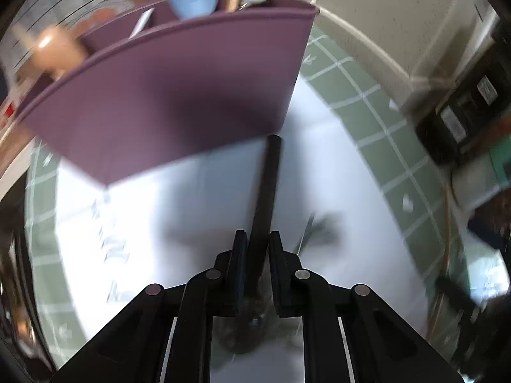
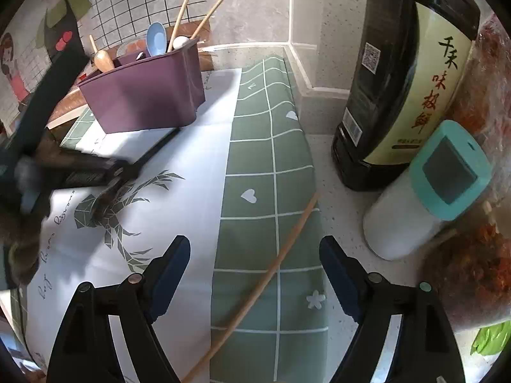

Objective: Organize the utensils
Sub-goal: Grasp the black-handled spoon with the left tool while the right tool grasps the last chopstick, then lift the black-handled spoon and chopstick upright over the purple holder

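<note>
My left gripper [image 1: 258, 242] is clamped on a black utensil handle [image 1: 266, 191]; its working end is hidden under the fingers, and blur smears the purple organizer [image 1: 166, 95] just ahead of it. My right gripper [image 2: 255, 265] hangs with jaws wide apart over a lone wooden chopstick [image 2: 271, 271], whose lower end is cut off behind it.

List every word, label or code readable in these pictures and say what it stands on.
"千禾 味极鲜": label of the dark bottle.
QR code and barcode, same bottle: too small to read.
Cursive script on the white mat: not legible.
Left wrist view: all blurred.
</note>
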{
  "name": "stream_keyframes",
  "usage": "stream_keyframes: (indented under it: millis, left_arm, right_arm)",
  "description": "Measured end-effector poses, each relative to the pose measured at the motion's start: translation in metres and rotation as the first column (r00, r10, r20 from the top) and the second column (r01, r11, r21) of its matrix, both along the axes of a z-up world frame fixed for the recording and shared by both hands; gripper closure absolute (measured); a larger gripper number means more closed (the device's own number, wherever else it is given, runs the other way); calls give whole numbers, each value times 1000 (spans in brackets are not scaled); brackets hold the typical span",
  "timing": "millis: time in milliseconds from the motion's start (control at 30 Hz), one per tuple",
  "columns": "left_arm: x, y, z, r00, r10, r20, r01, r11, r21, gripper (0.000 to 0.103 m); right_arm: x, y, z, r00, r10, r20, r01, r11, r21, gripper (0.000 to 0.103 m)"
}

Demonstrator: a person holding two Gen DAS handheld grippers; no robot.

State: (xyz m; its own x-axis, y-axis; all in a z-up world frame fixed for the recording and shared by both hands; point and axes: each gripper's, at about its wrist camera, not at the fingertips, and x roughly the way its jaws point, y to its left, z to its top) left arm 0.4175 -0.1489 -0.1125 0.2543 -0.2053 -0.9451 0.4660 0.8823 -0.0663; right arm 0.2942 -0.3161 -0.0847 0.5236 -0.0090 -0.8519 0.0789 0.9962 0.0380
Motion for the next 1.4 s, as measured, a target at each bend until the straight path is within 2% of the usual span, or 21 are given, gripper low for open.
stream_keyframes:
  millis: [133,200,267,400,467,567,733,833,1000,1133,1233,1300,1400]
  left_arm:
    - [-26,34,5,999,37,-18,-37,999,2,89]
    - [-36,51,8,998,61,-35,-61,998,-8,89]
    - [-44,65,8,995,84,-56,-85,996,-20,89]
    - [-57,85,4,988,109,-112,-117,991,-64,89]
    - [-66,88,5,988,112,-103,-120,990,-70,88]
    - [-68,89,10,989,104,-102,-112,990,-82,88]
    - [-66,81,17,996,28,-87,-34,997,-63,83]
    - [-60,74,19,996,-8,-87,3,998,-58,81]
    - [-38,52,18,984,-113,-135,108,993,-41,79]
    - [-20,35,14,978,-157,-138,163,986,38,79]
    - [-11,26,2,966,-160,-204,178,981,73,79]
    - [-9,20,0,968,-163,-189,186,976,111,79]
    - [-7,17,-1,970,-156,-185,178,977,113,80]
  right_arm:
    - [0,-3,0,1000,-29,-3,29,999,34,21]
    - [-6,-6,1,998,-66,-13,66,997,42,26]
    - [-9,-9,-2,994,-99,-40,101,993,57,46]
    - [-6,-8,-17,989,-94,-114,106,989,105,71]
    - [-3,1,-20,990,-70,-125,80,994,76,92]
    - [1,19,-19,992,-7,-123,18,996,92,96]
    - [3,49,-15,991,85,-108,-72,990,125,97]
    - [2,50,-11,991,95,-97,-80,986,148,97]
    - [-1,40,-11,992,78,-100,-62,987,150,97]
    - [-6,32,-12,993,69,-99,-52,984,171,97]
    - [-8,28,-13,993,68,-94,-50,980,191,97]
    - [-10,27,-11,994,75,-85,-56,976,209,94]
    - [-14,27,-4,994,99,-52,-84,969,232,93]
